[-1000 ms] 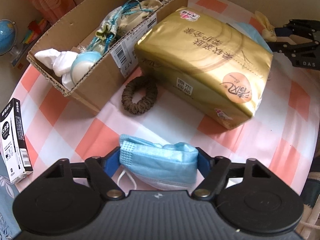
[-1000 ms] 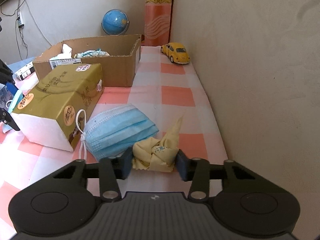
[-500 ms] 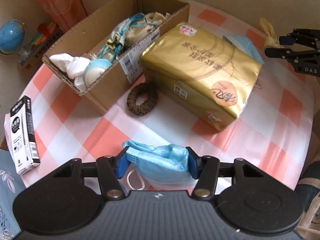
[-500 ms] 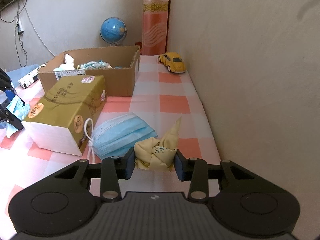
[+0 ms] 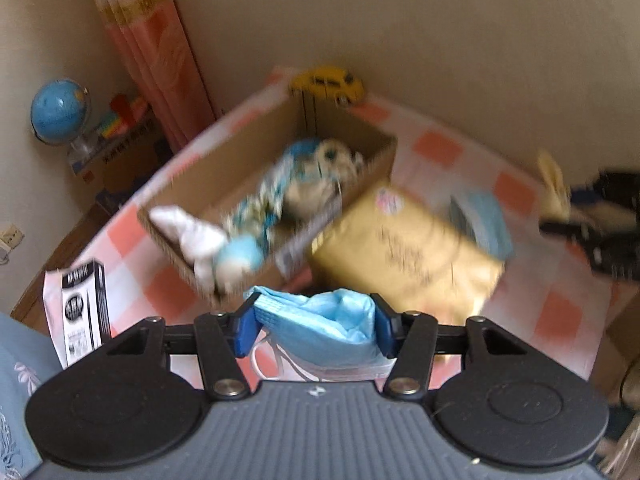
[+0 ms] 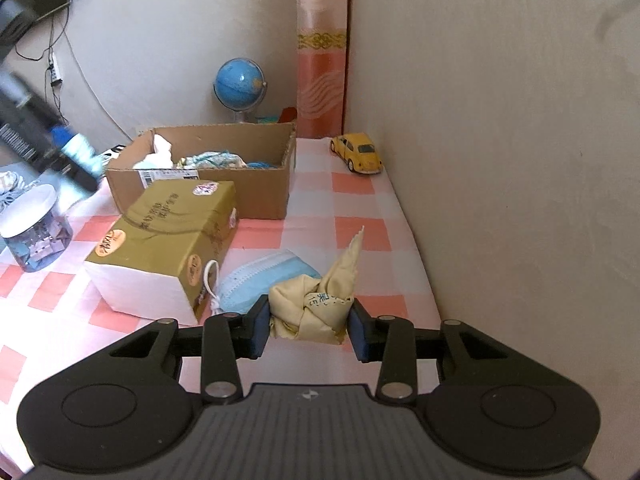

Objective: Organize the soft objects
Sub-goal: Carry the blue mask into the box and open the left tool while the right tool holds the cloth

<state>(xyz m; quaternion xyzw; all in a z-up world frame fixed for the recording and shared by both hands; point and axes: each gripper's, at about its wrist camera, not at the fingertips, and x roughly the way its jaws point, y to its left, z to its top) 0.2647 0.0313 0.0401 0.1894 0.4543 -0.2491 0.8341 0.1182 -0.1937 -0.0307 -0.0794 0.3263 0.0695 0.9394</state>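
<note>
My left gripper (image 5: 315, 313) is shut on a crumpled blue face mask (image 5: 332, 332), held up off the checked tablecloth, its ear loops dangling. Beyond it stands the open cardboard box (image 5: 240, 168) holding several soft items. My right gripper (image 6: 309, 316) is shut on a knotted pale yellow cloth (image 6: 316, 300), lifted just above the cloth-covered table. A second blue mask (image 6: 264, 276) lies flat behind it, beside the gold tissue pack (image 6: 168, 224). The box (image 6: 224, 196) sits behind the pack. In the right wrist view the left gripper (image 6: 60, 152) shows blurred at upper left.
A yellow toy car (image 6: 358, 154) stands by the wall at the table's far corner. A clear jar with a white lid (image 6: 36, 232) sits at left. A black-and-white carton (image 5: 80, 312) lies near the table's left edge. A globe (image 6: 239, 84) and curtain stand behind.
The left gripper closed further on the mask and lifted it off the table; the brown scrunchie dropped out of sight. The right gripper rose a little with the yellow cloth.
</note>
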